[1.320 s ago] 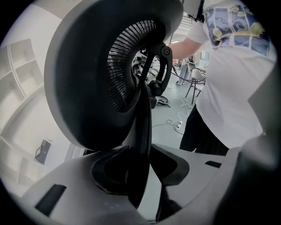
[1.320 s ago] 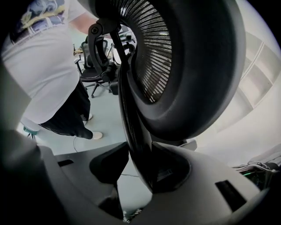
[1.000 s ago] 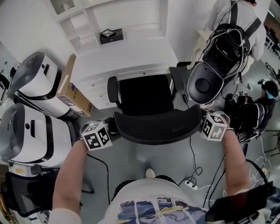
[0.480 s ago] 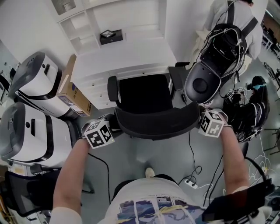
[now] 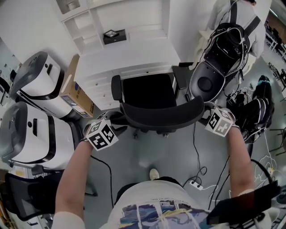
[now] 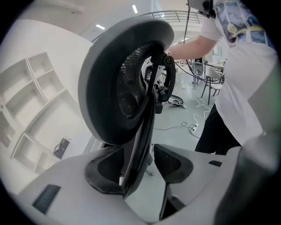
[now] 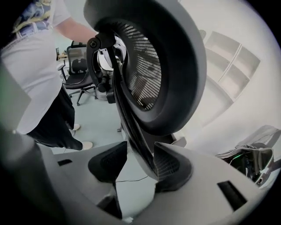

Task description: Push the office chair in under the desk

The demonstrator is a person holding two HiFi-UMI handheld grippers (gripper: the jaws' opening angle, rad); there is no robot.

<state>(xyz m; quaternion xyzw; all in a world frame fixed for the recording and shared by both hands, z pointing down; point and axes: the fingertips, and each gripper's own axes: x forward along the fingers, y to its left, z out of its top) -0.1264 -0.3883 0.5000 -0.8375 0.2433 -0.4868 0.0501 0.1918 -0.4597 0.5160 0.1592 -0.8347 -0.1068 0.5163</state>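
The black office chair (image 5: 149, 96) stands with its seat partly under the white desk (image 5: 129, 58). Its curved backrest (image 5: 163, 117) faces me. My left gripper (image 5: 117, 121) is at the backrest's left end and my right gripper (image 5: 204, 112) at its right end. In the left gripper view the backrest's edge (image 6: 140, 132) lies between the opening jaws of the left gripper (image 6: 145, 165), against the left pad only. The right gripper view has the edge (image 7: 136, 132) between the right gripper's (image 7: 140, 162) opening jaws, against the right pad only.
Two bulky white machines (image 5: 35, 85) (image 5: 27, 134) and a cardboard box (image 5: 73, 94) crowd the desk's left. A grey round device (image 5: 208, 82), a black bag (image 5: 250, 116) and a person in white (image 5: 237, 13) are at right. Cables and a power strip (image 5: 195, 187) lie on the floor.
The chair has rolled forward, farther under the desk, and both grippers have gone forward with its backrest.
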